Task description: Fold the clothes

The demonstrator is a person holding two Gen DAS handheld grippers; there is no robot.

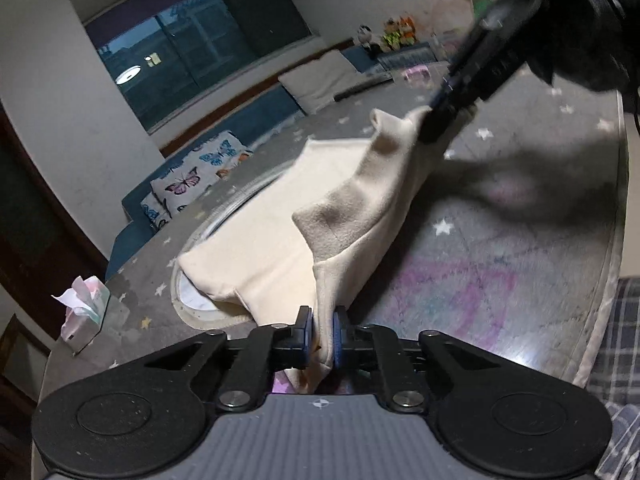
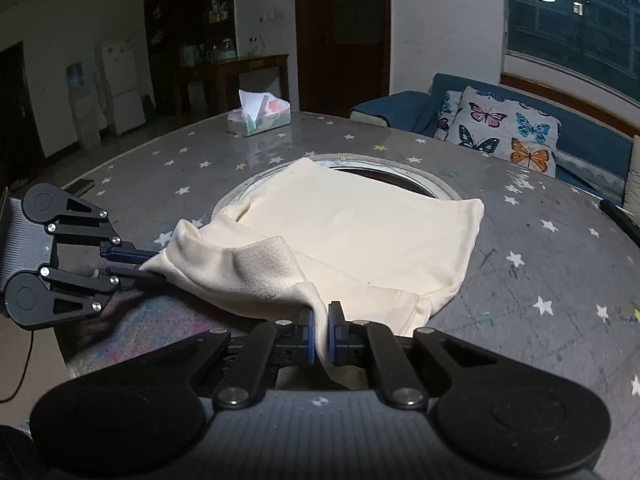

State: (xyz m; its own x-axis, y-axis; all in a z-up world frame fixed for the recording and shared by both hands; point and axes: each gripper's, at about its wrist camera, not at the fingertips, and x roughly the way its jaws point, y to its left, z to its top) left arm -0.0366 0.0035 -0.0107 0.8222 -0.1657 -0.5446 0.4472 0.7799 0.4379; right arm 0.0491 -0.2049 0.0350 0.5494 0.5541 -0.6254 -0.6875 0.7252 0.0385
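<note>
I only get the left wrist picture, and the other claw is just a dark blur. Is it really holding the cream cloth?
Observer: Yes. In the right wrist view, the right gripper has both pads shut on a fold of the cream garment.
Visitor: What does my claw look like from there?
Observer: The left gripper comes in sideways, shut on the garment's lifted edge.
Visitor: Anything behind the tissue box?
Observer: Past the tissue box stand a dark wooden door and a white fridge.
</note>
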